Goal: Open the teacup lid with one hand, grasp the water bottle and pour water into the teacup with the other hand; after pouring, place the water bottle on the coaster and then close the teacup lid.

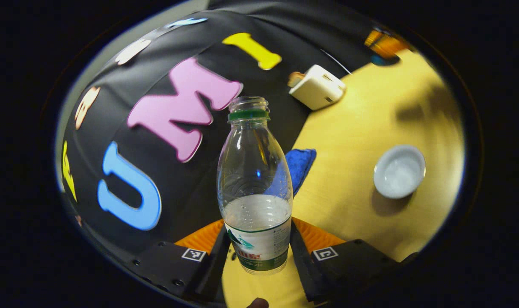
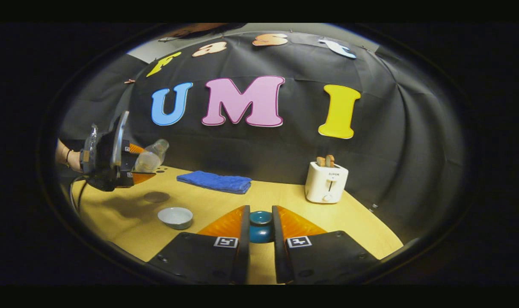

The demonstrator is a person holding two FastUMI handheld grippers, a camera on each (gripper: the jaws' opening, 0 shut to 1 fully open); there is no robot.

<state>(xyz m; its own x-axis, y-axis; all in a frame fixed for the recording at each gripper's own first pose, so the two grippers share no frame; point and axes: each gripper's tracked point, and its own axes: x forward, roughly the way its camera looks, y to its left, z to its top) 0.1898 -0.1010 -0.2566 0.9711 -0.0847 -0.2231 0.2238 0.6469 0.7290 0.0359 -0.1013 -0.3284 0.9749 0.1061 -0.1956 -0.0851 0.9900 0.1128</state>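
In the left gripper view my left gripper (image 1: 257,241) is shut on a clear water bottle (image 1: 255,171), uncapped and roughly one third full. The white teacup (image 1: 398,171) stands uncovered on the yellow table, off to the right of the bottle. In the right gripper view my right gripper (image 2: 260,214) is shut on the teal teacup lid (image 2: 260,233), held above the table. Farther left there, the left gripper (image 2: 135,164) holds the bottle (image 2: 151,156) tilted in the air, above and left of the teacup (image 2: 176,217). A dark round coaster (image 2: 156,196) lies just behind the cup.
A folded blue towel (image 2: 214,182) lies at the back of the table (image 2: 353,226). A white toaster (image 2: 326,182) with toast stands at the back right. A hand and wrist (image 2: 64,156) hold the left gripper at the far left edge.
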